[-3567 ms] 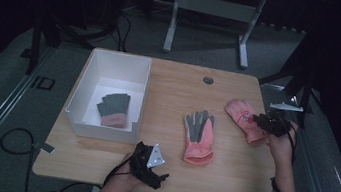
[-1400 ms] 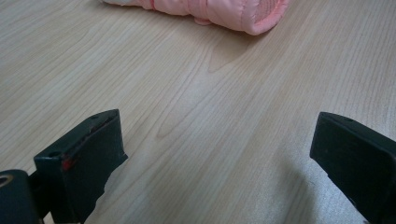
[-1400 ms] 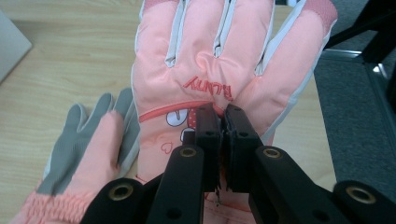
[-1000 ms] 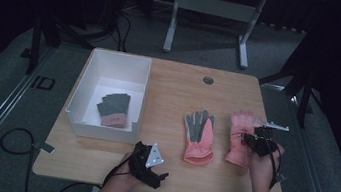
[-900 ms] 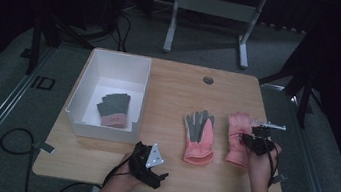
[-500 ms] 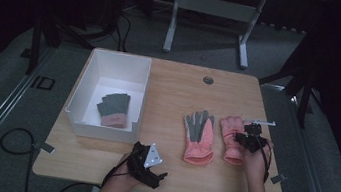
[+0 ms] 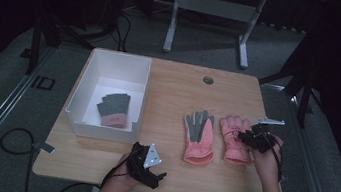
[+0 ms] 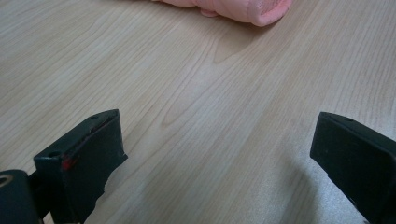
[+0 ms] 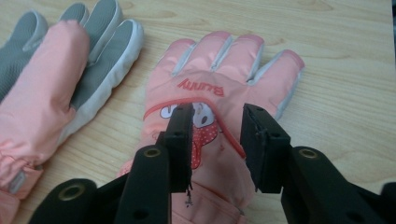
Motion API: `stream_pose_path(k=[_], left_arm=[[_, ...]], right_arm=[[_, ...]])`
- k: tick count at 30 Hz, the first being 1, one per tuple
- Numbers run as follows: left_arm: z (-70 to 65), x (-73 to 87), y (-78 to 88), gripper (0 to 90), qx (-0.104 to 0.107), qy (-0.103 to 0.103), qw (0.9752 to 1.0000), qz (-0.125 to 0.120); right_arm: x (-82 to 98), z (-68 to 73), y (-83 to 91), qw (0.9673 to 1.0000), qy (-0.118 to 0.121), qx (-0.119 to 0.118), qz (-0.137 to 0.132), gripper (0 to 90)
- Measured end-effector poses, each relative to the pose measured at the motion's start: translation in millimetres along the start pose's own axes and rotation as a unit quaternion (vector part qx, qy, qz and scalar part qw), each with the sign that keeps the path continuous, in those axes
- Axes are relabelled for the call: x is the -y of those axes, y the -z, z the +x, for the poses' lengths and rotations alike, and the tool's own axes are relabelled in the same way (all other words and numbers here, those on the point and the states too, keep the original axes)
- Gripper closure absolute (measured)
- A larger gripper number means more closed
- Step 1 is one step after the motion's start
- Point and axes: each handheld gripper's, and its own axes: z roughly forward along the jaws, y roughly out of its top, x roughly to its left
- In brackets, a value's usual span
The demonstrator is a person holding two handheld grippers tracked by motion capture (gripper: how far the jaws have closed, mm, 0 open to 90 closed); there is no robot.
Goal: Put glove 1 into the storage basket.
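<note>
Pale wood-grain table (image 7: 179,92) bears a padded pink glove (image 9: 219,93); both grippers' fingers spread, pinching nothing.

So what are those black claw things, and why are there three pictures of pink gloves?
A person sits at a wooden table and holds a grabbing tool in each hand. The big picture comes from a camera up above. The other two come from small cameras riding on each tool, looking along its two black jaws.

On the table lie two pink gloves side by side: one palm up, showing grey, and one with a cartoon on its back. A white box holds a grey pair of gloves.

The right tool has just been opening its jaws above the cartoon glove, which lies flat and isn't pinched. The left tool rests open over bare wood, holding nothing.
</note>
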Motion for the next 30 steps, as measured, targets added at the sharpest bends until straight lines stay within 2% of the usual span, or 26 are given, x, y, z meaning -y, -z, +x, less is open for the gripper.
stream_pose_path(k=[5,6,7,10,11,12,13,15,18,19,22,23,24,28,29,30], left_arm=[[-0.2,-0.7,-0.5,2.5,0.001,-0.001,1.0000,0.001],[-0.4,-1.0,-0.4,2.5,0.003,-0.006,1.0000,0.003],[-0.4,-1.0,-0.4,2.5,0.003,-0.006,1.0000,0.003],[-0.8,-1.1,-0.7,2.5,0.006,-0.007,1.0000,0.003],[-0.8,-1.1,-0.7,2.5,0.006,-0.007,1.0000,0.003],[-0.9,-1.2,-0.7,2.5,0.007,-0.007,0.9999,0.003],[-1.1,-1.4,-0.9,2.5,0.007,-0.005,1.0000,0.001],[-1.3,-1.4,-0.9,2.5,0.008,-0.006,0.9999,0.003],[-1.4,-1.5,-0.9,2.5,0.008,-0.006,0.9999,0.002],[-1.5,-1.6,-1.1,2.5,0.008,-0.006,1.0000,0.002],[-1.3,-1.6,-1.3,2.5,0.007,-0.006,1.0000,0.003],[-1.1,-1.8,-1.2,2.5,0.006,-0.006,1.0000,0.002],[-0.8,-2.0,-1.1,2.5,0.005,-0.004,1.0000,0.002],[-1.8,-1.7,-0.5,2.5,0.004,-0.004,1.0000,0.001],[-1.8,-1.7,-0.5,2.5,0.004,-0.004,1.0000,0.001],[-2.1,-1.6,-0.3,2.5,0.004,-0.004,1.0000,0.001]], right_arm=[[2.3,6.0,-7.5,0.9999,0.011,0.003,0.007,61.0],[7.0,9.6,-15.9,0.9996,0.017,0.017,0.013,62.6],[7.0,9.6,-15.9,0.9996,0.017,0.017,0.013,62.6],[13.2,14.7,-24.0,0.9985,0.029,0.044,0.014,74.7],[13.2,14.7,-24.0,0.9985,0.029,0.044,0.014,74.7],[14.3,16.0,-27.2,0.9987,0.018,0.046,0.014,80.4],[14.3,16.0,-27.2,0.9987,0.018,0.046,0.014,80.4],[15.7,15.8,-27.1,0.9989,-0.006,0.046,0.005,83.4],[15.8,14.8,-25.5,0.9989,-0.016,0.044,0.000,85.3],[12.8,13.0,-19.3,0.9987,-0.030,0.041,-0.002,86.8],[8.2,12.6,-9.2,0.9983,-0.038,0.043,-0.009,87.3],[2.8,13.8,3.7,0.9977,-0.044,0.047,-0.021,87.4],[0.4,14.8,9.1,0.9973,-0.047,0.049,-0.028,87.5],[-17.3,26.5,38.7,0.9955,-0.048,0.058,-0.058,87.5],[-17.3,26.5,38.7,0.9955,-0.048,0.058,-0.058,87.5],[-25.6,34.2,48.5,0.9946,-0.046,0.061,-0.070,87.5]])
